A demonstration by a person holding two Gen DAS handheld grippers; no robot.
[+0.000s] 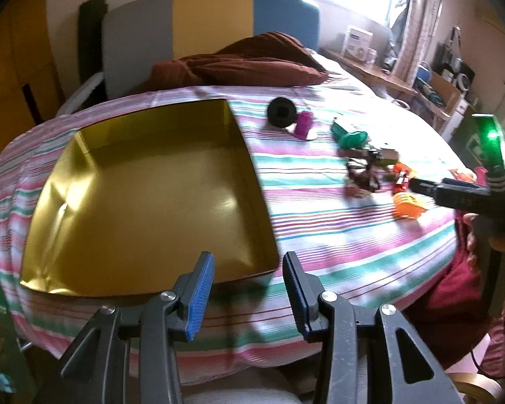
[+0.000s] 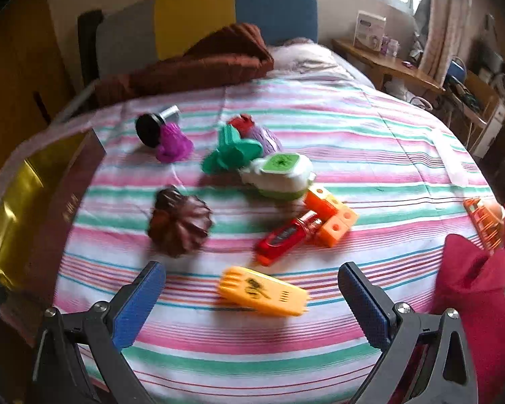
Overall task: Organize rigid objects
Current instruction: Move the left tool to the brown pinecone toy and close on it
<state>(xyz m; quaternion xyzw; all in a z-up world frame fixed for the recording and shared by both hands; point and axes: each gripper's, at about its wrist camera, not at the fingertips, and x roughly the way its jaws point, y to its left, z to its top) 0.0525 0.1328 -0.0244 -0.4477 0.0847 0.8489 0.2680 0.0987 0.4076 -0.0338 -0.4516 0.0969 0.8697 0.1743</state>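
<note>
On a bed (image 2: 320,128) covered with a pink, green and white striped sheet, a scatter of small plastic toys waits beside an open gold-lined box (image 1: 144,195), which sits on the sheet with nothing visible inside it. The left gripper (image 1: 249,293) hovers over the box's near edge, its blue-padded jaws spread apart with nothing between them. The right gripper (image 2: 252,303) hangs above the toys, its jaws spread wide and pinching nothing; in the left wrist view it (image 1: 417,185) reaches in from the right edge, a green light glowing on its body. Directly ahead of the right gripper lies a flat yellow-orange toy (image 2: 264,291). Beyond it a red toy (image 2: 286,237) touches an orange block piece (image 2: 333,215). A dark brown ridged toy (image 2: 180,224) lies to the left, near the box's wall. Farther back sit a white-and-green toy (image 2: 279,176), a teal piece (image 2: 232,153), a magenta toy (image 2: 173,143) and a black disc (image 2: 148,128) with a silvery stem. A brown cloth (image 1: 242,64) is bunched at the head of the bed.
</note>
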